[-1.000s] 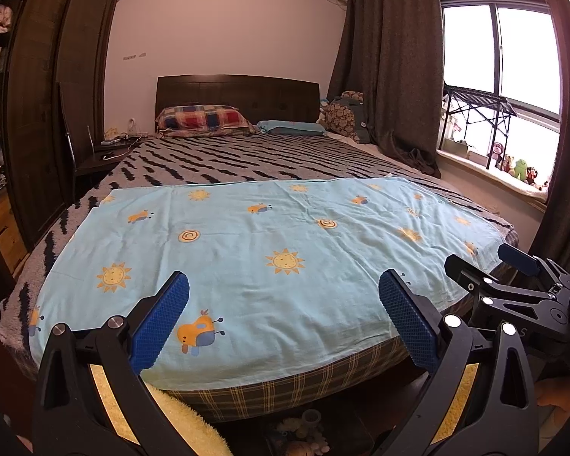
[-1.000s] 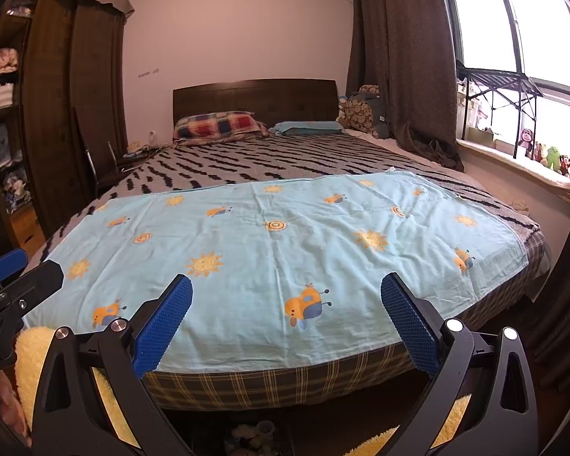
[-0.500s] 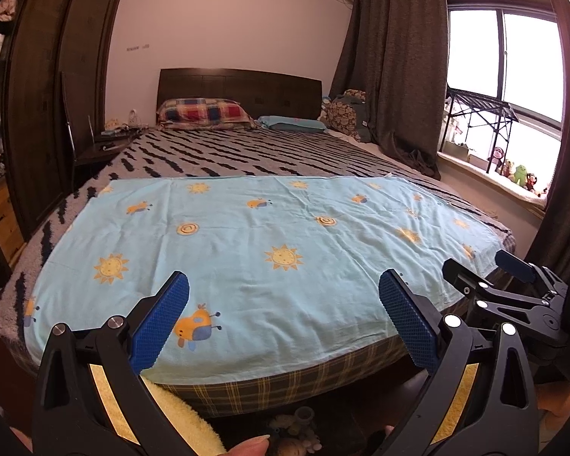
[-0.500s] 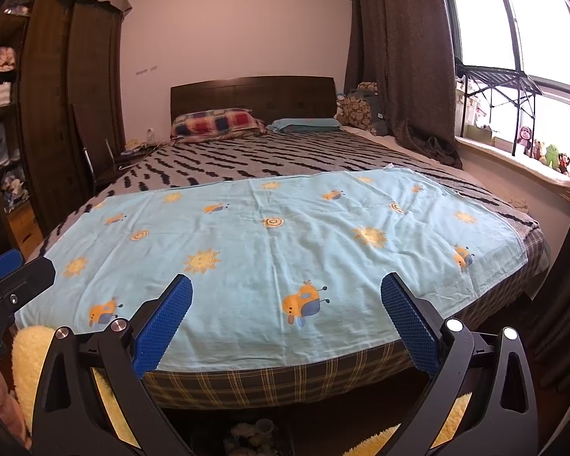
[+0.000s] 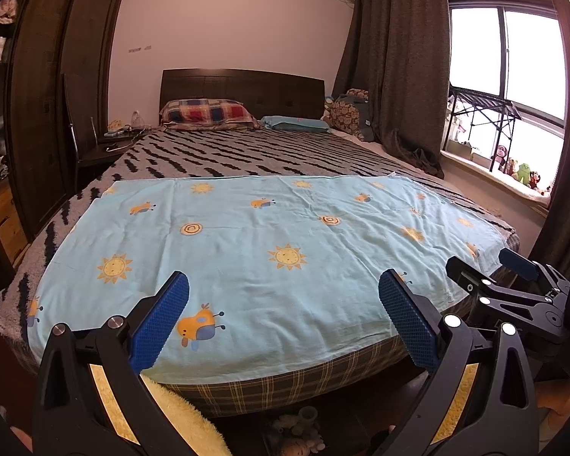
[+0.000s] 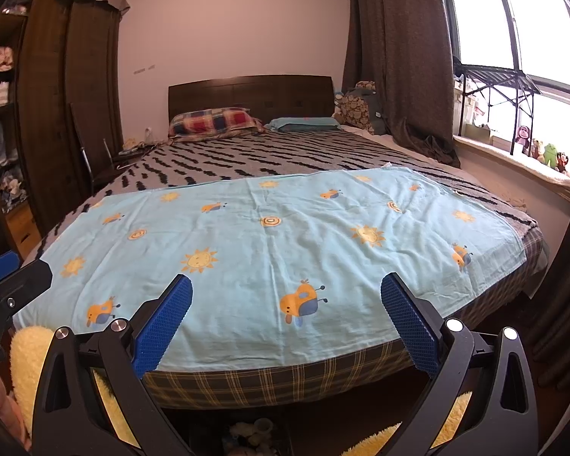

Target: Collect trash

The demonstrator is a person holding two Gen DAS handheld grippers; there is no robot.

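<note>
My left gripper [image 5: 283, 281] hangs open over the foot of a bed, nothing between its blue pads. My right gripper [image 6: 285, 284] is open and empty too, beside it to the right. The left wrist view shows the right gripper [image 5: 482, 262] at the right edge. In the right wrist view, the left gripper [image 6: 3, 277] shows at the left edge. On the floor under the bed's foot lies a small pile of crumpled pale items [image 5: 296, 429], partly hidden, also low in the right wrist view as the pile [image 6: 247, 433]. I see no loose trash on the light blue sheet [image 5: 266, 235].
The bed [image 6: 285, 380] fills the middle, with pillows [image 5: 209, 114] at the headboard. A dark wardrobe [image 5: 49, 114] and a chair [image 5: 91, 152] stand left. Curtains [image 5: 399, 76], a windowsill with toys [image 5: 520, 174] and a folding rack [image 5: 482, 110] are right. Yellow fleece sleeves [image 5: 186, 414] show below.
Both views have drifted slightly, with the bed sitting a little differently in frame. Both grippers stay open and empty. A fingertip seen low in the left view half a second ago is gone.
</note>
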